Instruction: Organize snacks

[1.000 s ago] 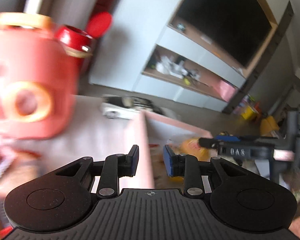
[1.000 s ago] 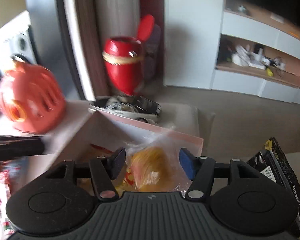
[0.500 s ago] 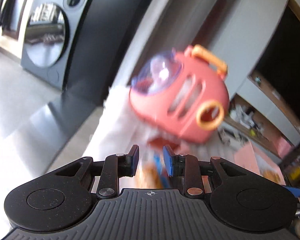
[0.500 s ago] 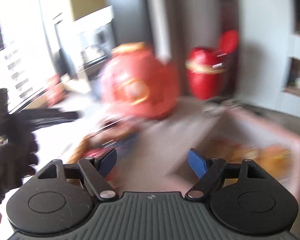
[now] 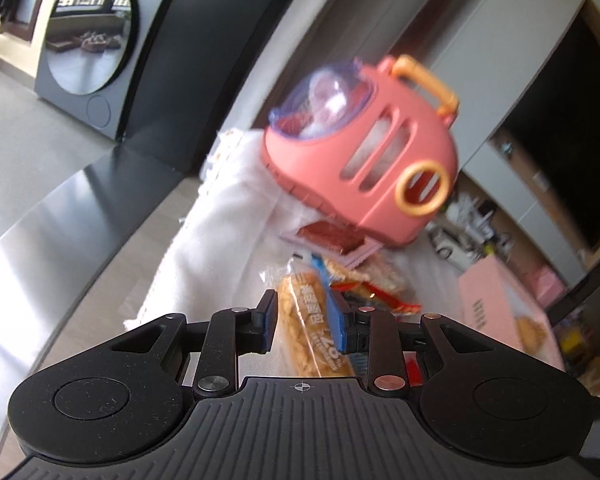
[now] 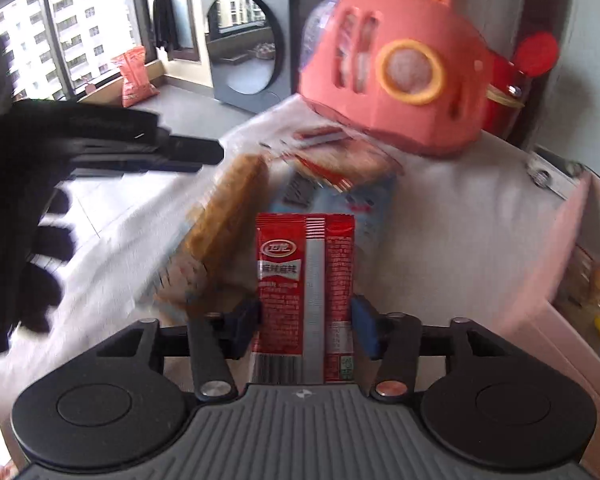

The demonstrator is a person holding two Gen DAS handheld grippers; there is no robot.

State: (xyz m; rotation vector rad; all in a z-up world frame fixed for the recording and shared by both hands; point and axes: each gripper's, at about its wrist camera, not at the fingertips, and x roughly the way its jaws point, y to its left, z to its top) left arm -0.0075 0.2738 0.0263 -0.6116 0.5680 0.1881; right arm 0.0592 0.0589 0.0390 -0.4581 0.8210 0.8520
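Snacks: one red sachet (image 6: 306,280) pinched in right hand-held gripper (image 6: 306,326), left hand-held gripper (image 5: 302,316) straddling one bread bar (image 5: 314,332), contact unclear.

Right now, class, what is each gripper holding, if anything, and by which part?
The right gripper has closed on the red sachet, gripping its long side edges near the lower end. The left gripper straddles the bread bar packet; grip unclear.

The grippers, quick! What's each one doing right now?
Left gripper: narrow gap around the long clear-wrapped bread bar; grip cannot be told.
Right gripper: has just been closing on the flat red foil snack packet.
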